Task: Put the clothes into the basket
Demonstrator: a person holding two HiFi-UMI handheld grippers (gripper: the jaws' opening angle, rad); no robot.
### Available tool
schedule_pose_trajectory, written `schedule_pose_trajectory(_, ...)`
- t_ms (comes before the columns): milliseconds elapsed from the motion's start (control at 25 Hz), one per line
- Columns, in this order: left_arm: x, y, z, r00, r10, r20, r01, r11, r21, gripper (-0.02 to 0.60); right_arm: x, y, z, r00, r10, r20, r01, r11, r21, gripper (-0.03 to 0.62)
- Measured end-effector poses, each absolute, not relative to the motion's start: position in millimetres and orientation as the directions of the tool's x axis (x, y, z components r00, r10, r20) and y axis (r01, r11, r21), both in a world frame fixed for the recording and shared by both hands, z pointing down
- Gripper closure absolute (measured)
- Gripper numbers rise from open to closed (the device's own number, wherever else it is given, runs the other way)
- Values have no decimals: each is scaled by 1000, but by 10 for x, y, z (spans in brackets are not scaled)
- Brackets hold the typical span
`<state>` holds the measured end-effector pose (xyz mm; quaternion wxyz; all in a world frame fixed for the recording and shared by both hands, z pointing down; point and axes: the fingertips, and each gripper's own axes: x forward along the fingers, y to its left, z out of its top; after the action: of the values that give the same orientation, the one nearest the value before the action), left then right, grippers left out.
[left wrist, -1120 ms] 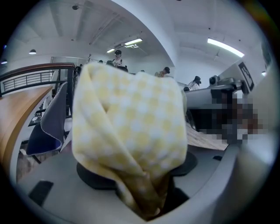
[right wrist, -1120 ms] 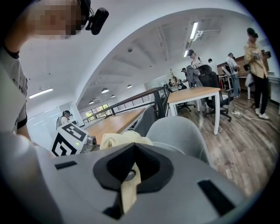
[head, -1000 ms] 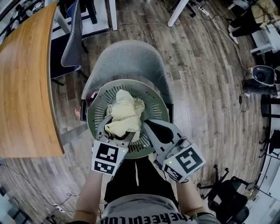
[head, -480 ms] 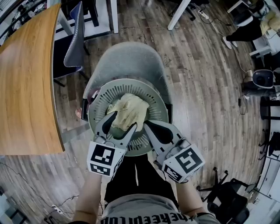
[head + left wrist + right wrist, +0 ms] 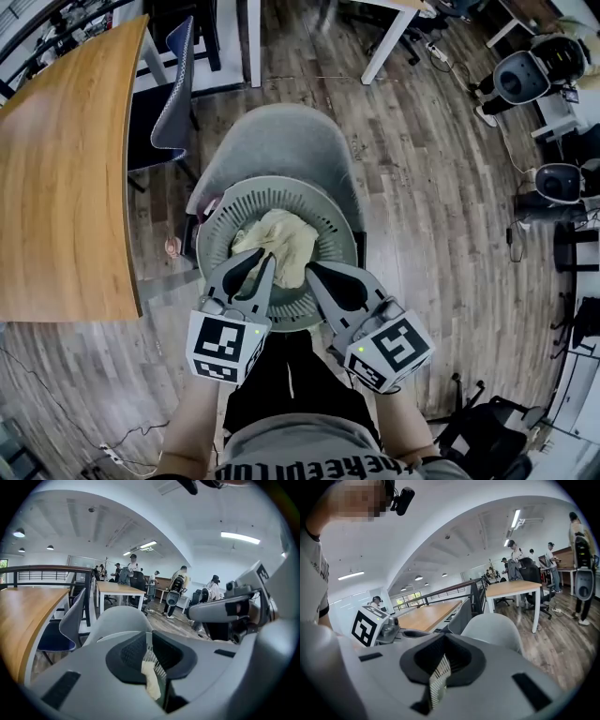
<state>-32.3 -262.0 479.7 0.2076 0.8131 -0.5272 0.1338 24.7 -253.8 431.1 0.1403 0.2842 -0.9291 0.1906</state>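
Head view: cream clothes [image 5: 279,246] lie bunched inside the slatted basket [image 5: 330,217], which sits on a grey chair [image 5: 281,145]. We judge the task done or nearly so, as no other garment is in sight. The left gripper [image 5: 266,259] has just been closing, and its jaws are almost together above the pile with nothing pinched. The right gripper [image 5: 311,270] is pressed together by the near rim, empty. The basket floor and chair seat are hidden, and we can't count the garments in the pile.
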Motion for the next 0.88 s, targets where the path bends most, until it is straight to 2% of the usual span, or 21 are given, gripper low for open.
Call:
schedule_pose_trajectory(360,-262,-2508,4411,394,-836,382,-919,-362,156,565,218,-2448,4050,-818,-465,339,-552,801,-232,585)
schedule_pose_trajectory(880,-202,-2352,3813,388,-881,272,-921,-356,160,568,189,-2333,3660,-850,-451,273,-505,845,-177,585)
